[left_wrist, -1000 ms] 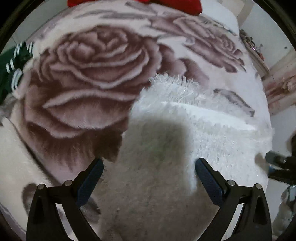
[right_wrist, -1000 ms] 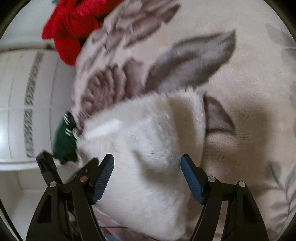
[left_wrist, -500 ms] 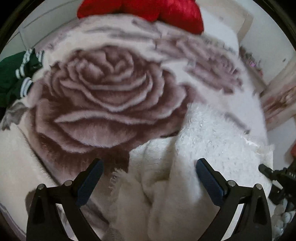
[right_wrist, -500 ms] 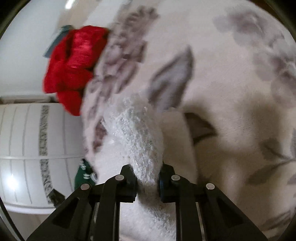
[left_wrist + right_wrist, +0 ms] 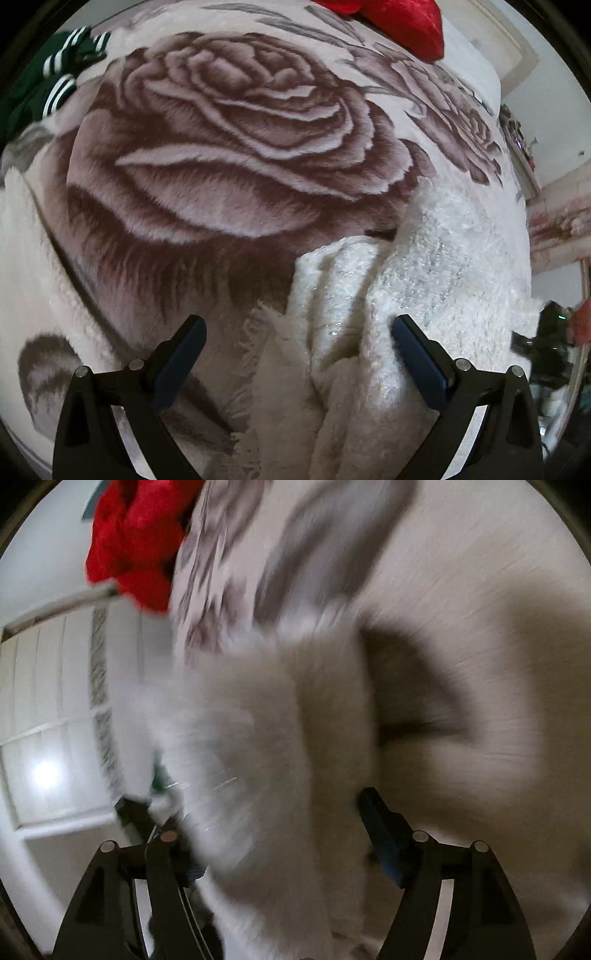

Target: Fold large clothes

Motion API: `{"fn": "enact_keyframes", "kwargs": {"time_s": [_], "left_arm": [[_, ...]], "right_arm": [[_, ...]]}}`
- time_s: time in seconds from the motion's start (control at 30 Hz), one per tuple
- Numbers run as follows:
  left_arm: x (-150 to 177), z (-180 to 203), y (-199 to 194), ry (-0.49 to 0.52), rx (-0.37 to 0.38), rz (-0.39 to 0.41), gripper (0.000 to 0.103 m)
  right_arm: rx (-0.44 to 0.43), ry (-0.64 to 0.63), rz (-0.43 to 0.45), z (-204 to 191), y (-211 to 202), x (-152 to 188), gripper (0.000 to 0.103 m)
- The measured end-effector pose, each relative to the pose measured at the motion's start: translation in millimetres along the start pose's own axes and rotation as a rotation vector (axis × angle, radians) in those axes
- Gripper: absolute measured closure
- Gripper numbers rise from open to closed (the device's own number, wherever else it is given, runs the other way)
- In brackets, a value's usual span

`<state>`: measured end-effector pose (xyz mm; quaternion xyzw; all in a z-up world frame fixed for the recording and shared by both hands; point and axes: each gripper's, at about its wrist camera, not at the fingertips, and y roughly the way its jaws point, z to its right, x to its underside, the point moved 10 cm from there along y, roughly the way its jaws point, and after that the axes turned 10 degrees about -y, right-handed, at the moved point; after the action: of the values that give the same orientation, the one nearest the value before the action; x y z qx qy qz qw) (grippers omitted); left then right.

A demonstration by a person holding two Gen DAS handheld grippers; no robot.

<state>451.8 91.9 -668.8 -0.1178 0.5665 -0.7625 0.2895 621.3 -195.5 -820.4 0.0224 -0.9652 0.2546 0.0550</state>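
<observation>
A white fluffy garment (image 5: 424, 266) lies bunched on a rose-patterned blanket (image 5: 229, 155). My left gripper (image 5: 299, 332) points steeply down over the garment's rumpled near edge. It is open, its blue pads wide apart, with the fabric lying loose between them. In the blurred right wrist view the same white garment (image 5: 258, 746) fills the middle. My right gripper (image 5: 280, 812) has its jaws opening wide, with the garment between them but not pinched. Its right fingertip (image 5: 373, 805) shows clear of the cloth; the left one is mostly hidden behind it.
A red cloth (image 5: 402, 22) lies at the blanket's far edge, also seen as red cloth (image 5: 133, 542). A green garment with white stripes (image 5: 55, 85) sits at the far left. White panelled furniture (image 5: 55, 720) stands beside the bed.
The right gripper pinched a raised fold of the white garment half a second ago; now its jaws stand wide and it sits lower. The flat garment has become bunched, and the left gripper has shifted sideways.
</observation>
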Motion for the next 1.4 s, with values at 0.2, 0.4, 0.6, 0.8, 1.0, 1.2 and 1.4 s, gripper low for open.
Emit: {"fn": "enact_keyframes", "kwargs": {"time_s": [0.2,0.4,0.6,0.8,1.0,1.2,1.4], "left_arm": [[7.4,-21.1,-23.5,-0.058,0.021,0.027,0.000],[22.2,-46.9,-56.3,-0.142,-0.005,0.094,0.000],[45.2,-68.3,-91.0,-0.162,-0.049,0.126,0.000],[71.3,-85.9,-125.4,-0.130,-0.085,0.142,0.000],[104.5,-95.7,-119.4,-0.141,-0.111,0.105,0.000],[132.8,-77.6,-100.6,-0.157,-0.063,0.063,0.000],[136.2,-47.5,-89.2,-0.164,-0.016,0.074,0.000]], "right_arm": [[0.063,-0.143,-0.172,-17.1,38.8,-10.3,0.000],[0.077,-0.060,-0.052,-38.1,23.2,11.5,0.054],[-0.223,0.294,0.224,-64.8,-6.9,57.7,0.066],[-0.487,0.540,0.362,-102.5,-21.0,142.3,0.067],[0.022,0.341,0.316,-44.6,-19.0,150.6,0.054],[0.165,0.294,0.159,-6.1,-51.0,153.7,0.045],[0.229,0.088,0.212,-34.2,-75.5,132.3,0.075]]}}
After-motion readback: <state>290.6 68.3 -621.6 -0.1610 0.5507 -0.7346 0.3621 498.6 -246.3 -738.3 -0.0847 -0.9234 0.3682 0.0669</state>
